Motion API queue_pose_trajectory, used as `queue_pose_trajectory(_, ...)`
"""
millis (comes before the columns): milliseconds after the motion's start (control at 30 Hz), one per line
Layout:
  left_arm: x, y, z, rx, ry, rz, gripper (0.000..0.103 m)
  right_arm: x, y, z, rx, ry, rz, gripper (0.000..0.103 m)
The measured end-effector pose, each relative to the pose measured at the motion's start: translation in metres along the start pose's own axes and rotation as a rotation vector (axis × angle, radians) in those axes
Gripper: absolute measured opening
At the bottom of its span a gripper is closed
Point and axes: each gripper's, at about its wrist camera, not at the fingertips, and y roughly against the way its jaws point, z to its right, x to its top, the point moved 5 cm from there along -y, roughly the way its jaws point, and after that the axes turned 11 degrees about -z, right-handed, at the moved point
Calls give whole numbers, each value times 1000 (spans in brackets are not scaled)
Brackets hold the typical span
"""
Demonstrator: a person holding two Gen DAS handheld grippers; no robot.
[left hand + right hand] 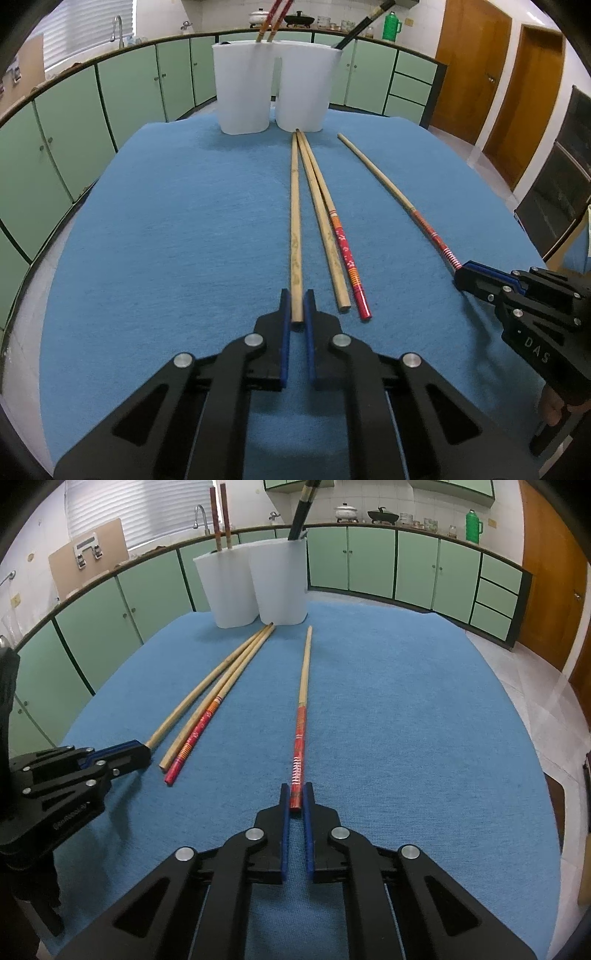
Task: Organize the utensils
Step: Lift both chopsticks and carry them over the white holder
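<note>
Several chopsticks lie on a blue cloth (166, 221). My left gripper (296, 295) is shut on the near end of a plain wooden chopstick (294, 206). Beside it lie a second plain chopstick (325, 229) and a red-handled one (347, 258). My right gripper (296, 788) is shut on the red end of another red-handled chopstick (303, 686); it also shows in the left wrist view (461, 275). Two white holder cups (242, 88) (304, 88) stand at the far end, one with two red chopsticks (271, 18), one with dark chopsticks (364, 26).
Green kitchen cabinets (129, 88) curve behind the table. A sink tap (118, 29), pots and a green flask (390, 26) stand on the counter. Wooden doors (472, 70) are at the right. The left gripper shows at the left in the right wrist view (144, 755).
</note>
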Motion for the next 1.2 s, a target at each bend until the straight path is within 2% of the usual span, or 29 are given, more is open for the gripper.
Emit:
queue_pose_trajectory(467, 19, 90, -9, 18, -27, 163, 6, 28, 66, 8, -10, 11, 111, 6)
queue_pose_trajectory(800, 55, 157, -8, 26, -48, 322, 6, 70, 125, 4, 3, 56, 218, 6)
queue_pose_trajectory(1033, 77, 181, -4, 17, -73, 379, 6, 107, 157, -5, 50, 112, 272, 6)
queue_pose_trajectory(1200, 91, 190, 1, 12, -95, 396, 6, 131, 165, -15, 78, 172, 261, 6)
